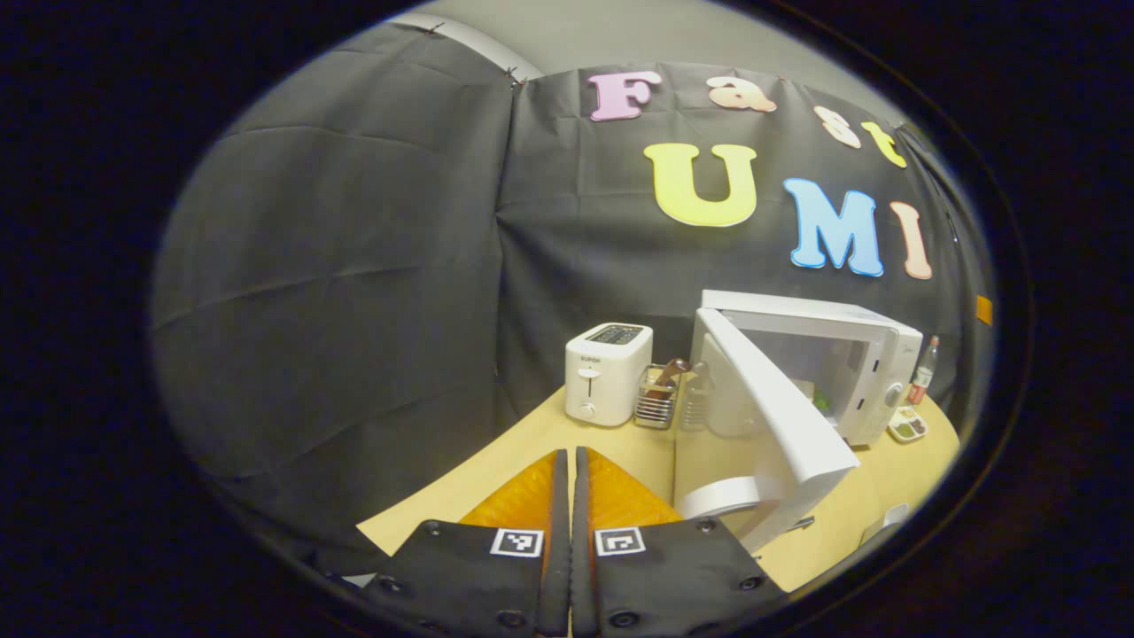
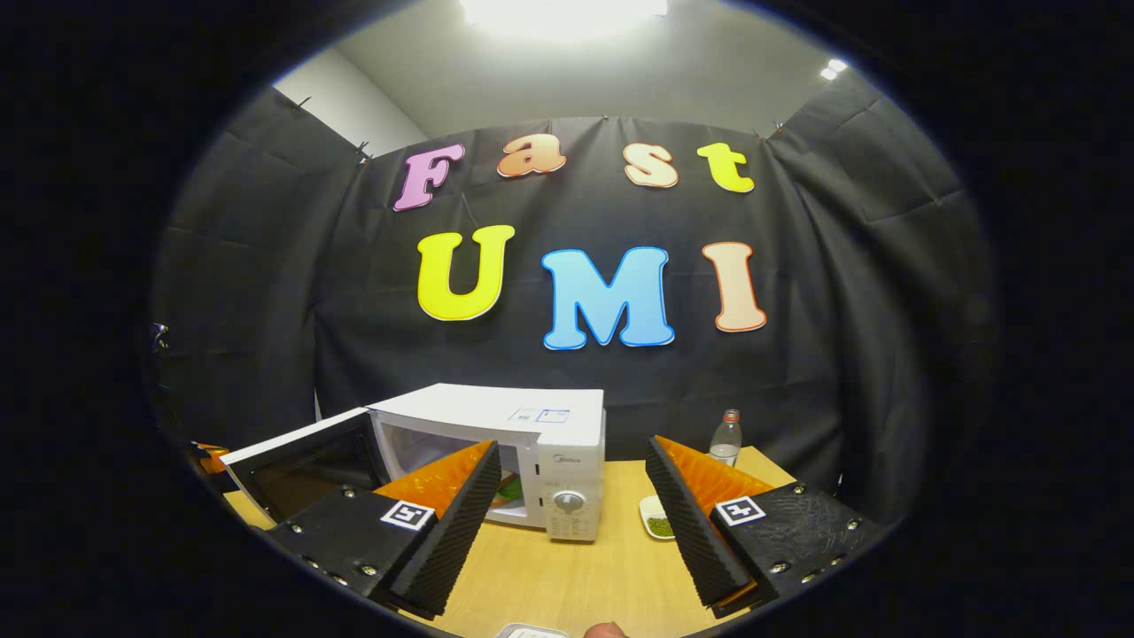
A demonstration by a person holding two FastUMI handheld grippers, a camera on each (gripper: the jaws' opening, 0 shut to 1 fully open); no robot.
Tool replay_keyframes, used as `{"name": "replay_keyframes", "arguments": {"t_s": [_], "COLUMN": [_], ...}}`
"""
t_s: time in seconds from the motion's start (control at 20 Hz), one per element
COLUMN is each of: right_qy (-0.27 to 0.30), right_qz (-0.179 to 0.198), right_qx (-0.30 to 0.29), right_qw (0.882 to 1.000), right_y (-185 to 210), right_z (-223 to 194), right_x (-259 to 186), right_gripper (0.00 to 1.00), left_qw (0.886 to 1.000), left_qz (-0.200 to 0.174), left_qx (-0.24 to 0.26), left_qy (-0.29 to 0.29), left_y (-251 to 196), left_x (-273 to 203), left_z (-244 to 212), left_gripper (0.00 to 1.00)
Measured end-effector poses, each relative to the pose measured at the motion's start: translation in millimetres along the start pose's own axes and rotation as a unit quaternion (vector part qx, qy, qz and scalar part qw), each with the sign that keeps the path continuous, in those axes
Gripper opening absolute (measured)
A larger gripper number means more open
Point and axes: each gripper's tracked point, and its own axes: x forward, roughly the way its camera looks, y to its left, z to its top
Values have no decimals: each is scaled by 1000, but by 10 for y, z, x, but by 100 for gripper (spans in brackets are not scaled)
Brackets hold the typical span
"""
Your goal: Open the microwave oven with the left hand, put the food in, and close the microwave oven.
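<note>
The white microwave (image 1: pixel 873 354) stands at the right of the wooden table, its door (image 1: pixel 780 416) swung wide open toward me. Something green, the food (image 1: pixel 820 400), lies inside the cavity. My left gripper (image 1: pixel 567 456) is shut with nothing between its fingers, low over the table and left of the door's edge. In the right gripper view the microwave (image 2: pixel 540 416) is straight ahead with its door (image 2: pixel 301 461) open to the left and the green food (image 2: pixel 508 486) inside. My right gripper (image 2: pixel 570 447) stands open and empty, a short way in front of the microwave.
A white toaster (image 1: pixel 608 372) and a wire utensil rack (image 1: pixel 660 399) stand left of the microwave. A bottle (image 2: pixel 726 439) and a small dish (image 2: pixel 657 518) sit to its right. A white object (image 2: pixel 530 631) and a fingertip (image 2: pixel 608 629) show at the table's near edge.
</note>
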Motion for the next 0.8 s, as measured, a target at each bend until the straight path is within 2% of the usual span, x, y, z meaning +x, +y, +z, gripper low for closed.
{"name": "replay_keyframes", "arguments": {"t_s": [0.15, 0.5, 0.8], "right_qy": [-6, -11, -17], "right_qz": [-5, -16, -30], "right_qx": [-7, 3, -5], "right_qw": [1000, 1000, 999], "right_y": [-249, -775, -995], "right_z": [50, 134, 187], "right_x": [-165, -511, -567], "right_gripper": [99, 99, 99], "left_qw": [1000, 999, 996], "left_qz": [4, -28, -81], "left_qx": [29, 32, 40], "left_qy": [-5, 1, 15], "left_y": [-194, -815, -1478], "left_x": [-87, -256, -223], "left_z": [23, -38, -99], "left_gripper": [7, 7, 7]}}
